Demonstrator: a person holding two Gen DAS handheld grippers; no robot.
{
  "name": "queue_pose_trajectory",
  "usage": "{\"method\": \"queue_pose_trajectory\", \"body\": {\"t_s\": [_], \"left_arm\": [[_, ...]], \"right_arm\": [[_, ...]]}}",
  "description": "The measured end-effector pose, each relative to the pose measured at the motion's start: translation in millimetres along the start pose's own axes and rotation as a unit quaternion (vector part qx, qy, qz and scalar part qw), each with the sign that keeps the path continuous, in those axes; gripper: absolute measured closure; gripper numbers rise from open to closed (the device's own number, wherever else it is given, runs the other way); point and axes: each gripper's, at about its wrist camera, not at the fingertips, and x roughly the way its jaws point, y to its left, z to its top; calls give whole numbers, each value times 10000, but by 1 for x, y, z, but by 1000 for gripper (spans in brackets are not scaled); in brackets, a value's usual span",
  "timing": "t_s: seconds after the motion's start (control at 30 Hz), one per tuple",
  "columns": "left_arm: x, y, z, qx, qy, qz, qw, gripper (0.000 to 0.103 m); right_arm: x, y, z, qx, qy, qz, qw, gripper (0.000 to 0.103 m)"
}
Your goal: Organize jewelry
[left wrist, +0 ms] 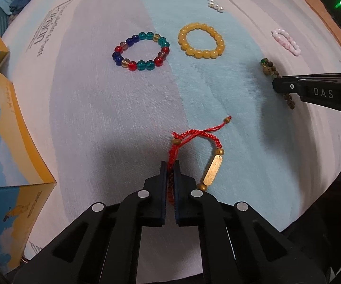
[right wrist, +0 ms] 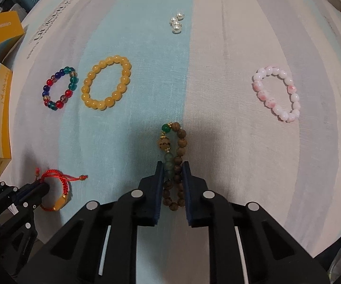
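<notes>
Here the red cord bracelet (left wrist: 195, 151) lies low in the middle of the left wrist view, its braided cord pinched between the closed jaws of the left gripper (left wrist: 170, 165), while its gold bar charm rests on the cloth just right of the jaws. In the right wrist view the wooden bead bracelet (right wrist: 176, 165) sits low at the centre, squeezed into a narrow loop between the jaws of the right gripper (right wrist: 172, 168), which are closed on its two strands; its green bead and carved bead stick out above the jaw tips.

Further up the left wrist view, the multicoloured glass bracelet (left wrist: 141, 51) and the yellow bead bracelet (left wrist: 201, 40) lie side by side, near each other but apart. Above them, toward the upper right, is a small cluster of pearls (left wrist: 215, 5). The pink and white bracelet (right wrist: 277, 93) lies alone at the right of the right wrist view, well apart from the others.

Everything rests on a striped cloth (left wrist: 99, 99) in pale blue, grey and white bands. At the left edge stands a yellow and blue box (left wrist: 11, 142) printed with clouds.
</notes>
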Motion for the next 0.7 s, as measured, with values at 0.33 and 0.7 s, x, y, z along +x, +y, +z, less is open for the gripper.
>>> {"method": "queue_pose_trajectory", "body": {"t_s": [0.33, 0.7], "left_arm": [[-30, -13, -4, -18, -146, 39, 9999, 100], [-66, -12, -6, -105, -445, 109, 9989, 100]], "right_arm": [[-32, 5, -7, -25, -176, 6, 9998, 89], [-66, 8, -12, -64, -423, -5, 9991, 89]]}}
